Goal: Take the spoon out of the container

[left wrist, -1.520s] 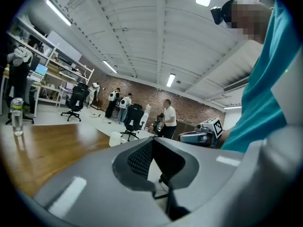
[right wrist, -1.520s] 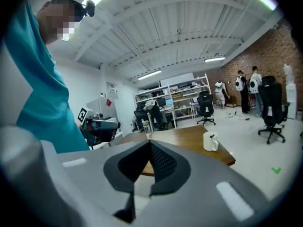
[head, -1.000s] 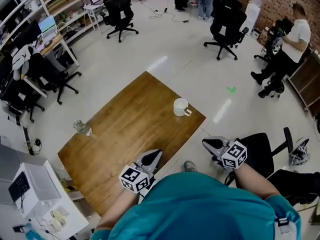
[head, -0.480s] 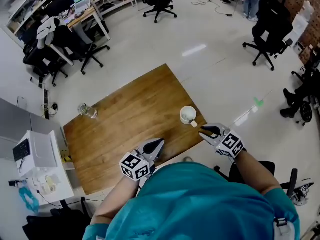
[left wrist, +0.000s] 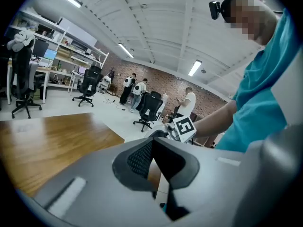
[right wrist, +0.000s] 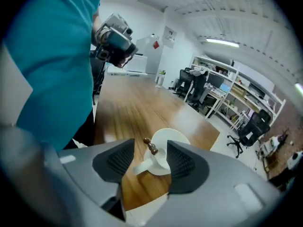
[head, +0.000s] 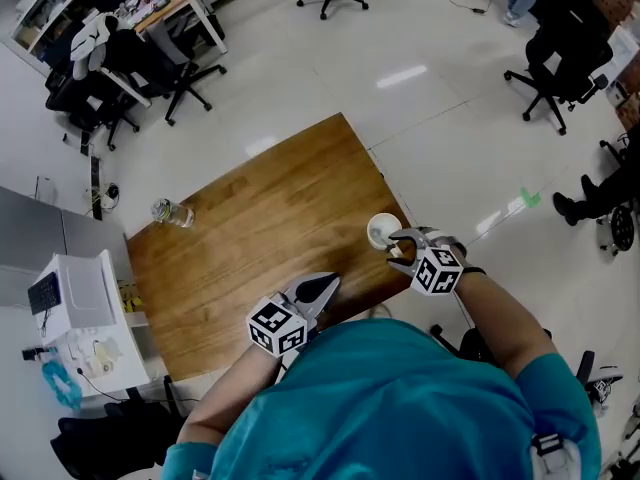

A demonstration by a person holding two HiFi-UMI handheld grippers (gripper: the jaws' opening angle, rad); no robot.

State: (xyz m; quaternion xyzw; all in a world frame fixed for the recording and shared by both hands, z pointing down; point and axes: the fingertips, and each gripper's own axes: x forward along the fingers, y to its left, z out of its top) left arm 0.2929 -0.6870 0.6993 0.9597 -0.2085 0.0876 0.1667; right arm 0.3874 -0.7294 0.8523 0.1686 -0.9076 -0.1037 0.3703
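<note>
A white cup point(head: 381, 231) stands near the right edge of the wooden table point(head: 250, 238). In the right gripper view the cup point(right wrist: 165, 141) holds a spoon point(right wrist: 150, 146) whose brown handle end sticks out over the rim towards me. My right gripper point(head: 398, 252) is right at the cup. Its jaws are opening, and the spoon's end and the cup's handle lie between the pads point(right wrist: 116, 159) without being touched. My left gripper point(head: 328, 286) hovers over the table's near edge, shut and empty, and shows the same in its own view point(left wrist: 151, 143).
A small clear bottle point(head: 170, 211) stands at the table's far left corner. A white appliance point(head: 75, 303) sits on a stand to the left. Office chairs point(head: 560, 63) and desks point(head: 150, 8) ring the room. The table's right edge runs just beside the cup.
My right gripper has come in from off the table's right side up to the cup, and its jaws have gone from shut to wide apart. The left gripper has hardly moved.
</note>
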